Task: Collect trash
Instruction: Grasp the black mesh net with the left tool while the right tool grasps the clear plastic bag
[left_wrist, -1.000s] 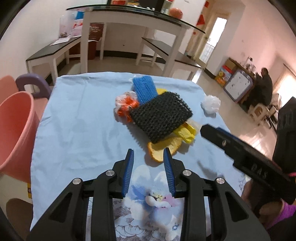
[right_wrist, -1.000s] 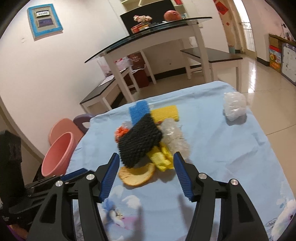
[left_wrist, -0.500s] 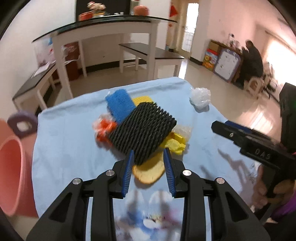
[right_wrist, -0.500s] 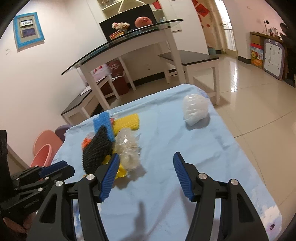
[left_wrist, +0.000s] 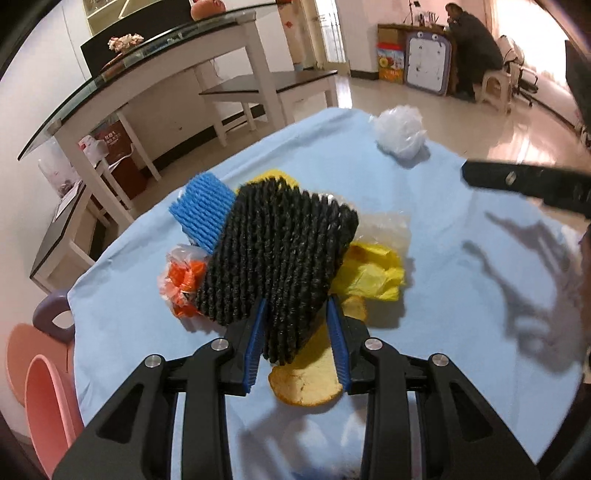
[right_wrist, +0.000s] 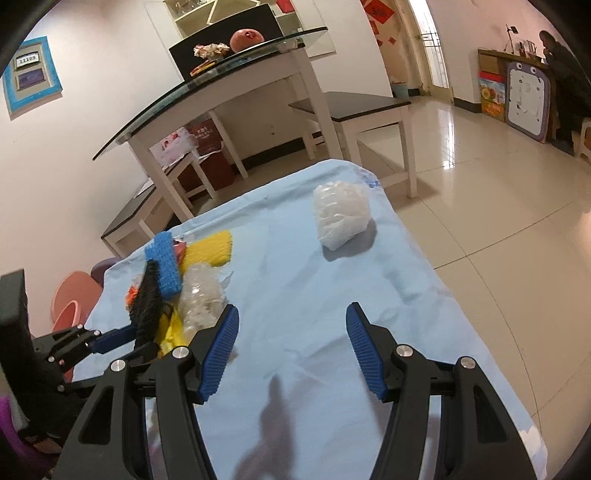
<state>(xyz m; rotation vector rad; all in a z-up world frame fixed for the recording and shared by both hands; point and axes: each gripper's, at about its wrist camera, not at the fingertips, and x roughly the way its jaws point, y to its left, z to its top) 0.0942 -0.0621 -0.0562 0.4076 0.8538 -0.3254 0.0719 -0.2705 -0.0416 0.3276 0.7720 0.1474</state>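
Observation:
A pile of trash lies on the blue tablecloth (left_wrist: 129, 317): a black foam net (left_wrist: 280, 258), a blue foam net (left_wrist: 203, 212), an orange wrapper (left_wrist: 181, 280), a yellow bag (left_wrist: 373, 273), an orange peel (left_wrist: 310, 380) and clear plastic (right_wrist: 203, 295). My left gripper (left_wrist: 297, 339) has its fingers on both sides of the black net's near corner, which looks tilted up in the right wrist view (right_wrist: 147, 306); a firm hold is not clear. My right gripper (right_wrist: 291, 343) is open and empty above bare cloth. A crumpled white plastic ball (right_wrist: 340, 214) lies apart, far right.
A pink bin (left_wrist: 44, 391) stands at the table's left side beside a purple stool (left_wrist: 51, 314). A glass-topped white table (right_wrist: 221, 85) and dark benches stand behind. A seated person (left_wrist: 472, 29) is at the far right. The table's right edge drops to tiled floor (right_wrist: 498, 221).
My left gripper moved forward until its fingers came around the black net's corner. My right gripper swung right, away from the pile, and now faces bare cloth and the white ball.

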